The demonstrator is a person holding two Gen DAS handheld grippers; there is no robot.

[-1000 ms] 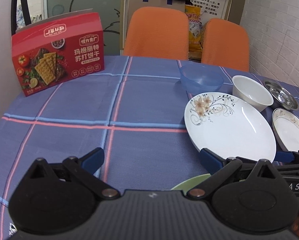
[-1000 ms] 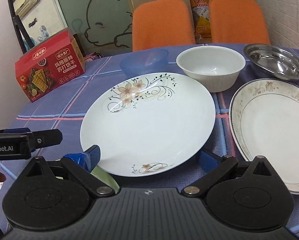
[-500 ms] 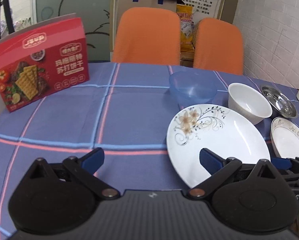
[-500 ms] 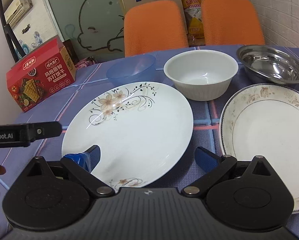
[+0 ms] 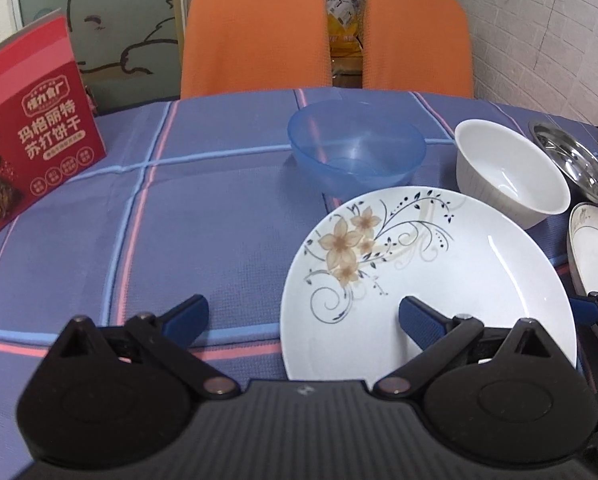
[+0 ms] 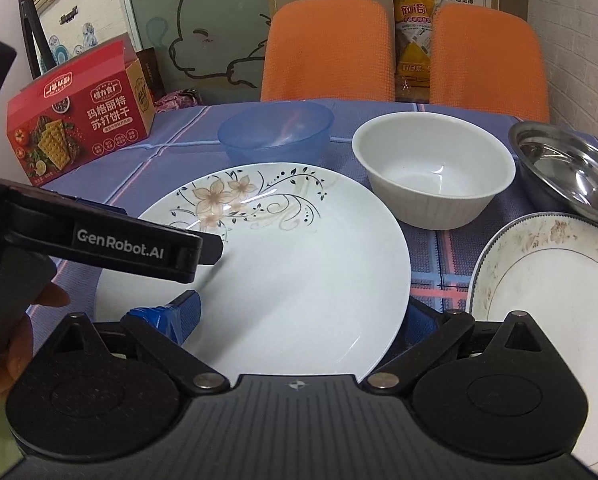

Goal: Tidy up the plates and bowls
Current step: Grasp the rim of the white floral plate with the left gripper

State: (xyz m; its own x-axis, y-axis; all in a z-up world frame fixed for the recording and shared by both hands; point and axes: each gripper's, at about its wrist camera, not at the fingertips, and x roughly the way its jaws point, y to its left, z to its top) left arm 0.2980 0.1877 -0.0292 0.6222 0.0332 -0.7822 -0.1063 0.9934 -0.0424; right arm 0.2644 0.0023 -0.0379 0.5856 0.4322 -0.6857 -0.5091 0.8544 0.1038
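Left wrist view: left gripper (image 5: 303, 316) spread wide and empty — its right finger over the floral plate (image 5: 427, 280) on the checked tablecloth (image 5: 203, 216); blue plastic bowl (image 5: 357, 146) and white bowl (image 5: 511, 172) sit behind.

Right wrist view: right gripper (image 6: 303, 318) gapes too, fingers flanking the same plate's near rim — steel bowl (image 6: 571, 172) and brown-rimmed plate (image 6: 547, 280) to its right.
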